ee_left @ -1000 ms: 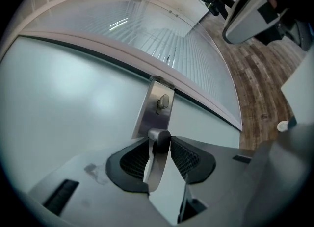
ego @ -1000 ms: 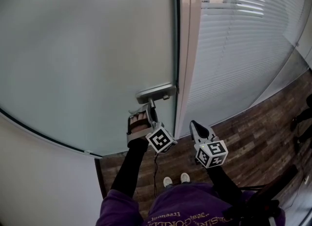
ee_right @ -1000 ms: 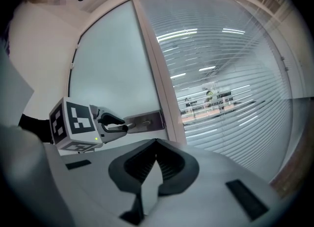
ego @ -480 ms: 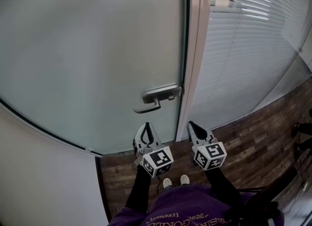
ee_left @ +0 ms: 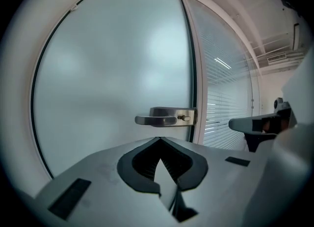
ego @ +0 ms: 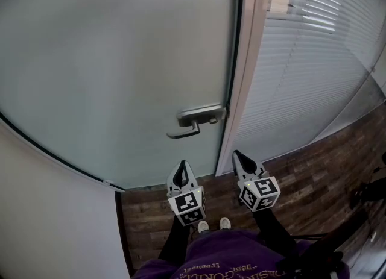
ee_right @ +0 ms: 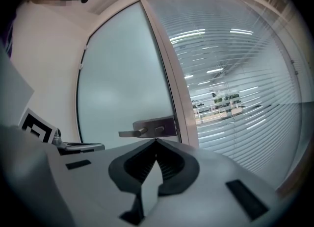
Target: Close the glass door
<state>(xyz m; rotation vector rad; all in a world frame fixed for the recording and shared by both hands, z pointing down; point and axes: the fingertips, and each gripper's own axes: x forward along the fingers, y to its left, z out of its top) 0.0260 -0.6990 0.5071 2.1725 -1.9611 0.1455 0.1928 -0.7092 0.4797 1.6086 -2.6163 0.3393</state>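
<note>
The frosted glass door [ego: 120,61] fills the view ahead, its right edge lying against the pale frame [ego: 248,73]. Its metal lever handle [ego: 194,120] juts out with nothing holding it. My left gripper [ego: 183,167] hangs below the handle and apart from it, jaws shut and empty. Beside it, in front of the frame's foot, my right gripper [ego: 239,155] is also shut and empty. The left gripper view shows the handle [ee_left: 164,118] beyond the closed tips [ee_left: 159,140]. In the right gripper view the handle [ee_right: 147,129] sits just above the closed tips [ee_right: 156,142].
A glass wall with white slatted blinds [ego: 307,61] runs to the right of the frame. A white wall [ego: 48,211] stands at the left. Dark wood flooring [ego: 301,169] lies underfoot, with the person's shoes [ego: 211,225] just below the grippers.
My left gripper has let go of the handle, drawn back toward me, rolled upright and shut its jaws. The right gripper has stayed about where it was.
</note>
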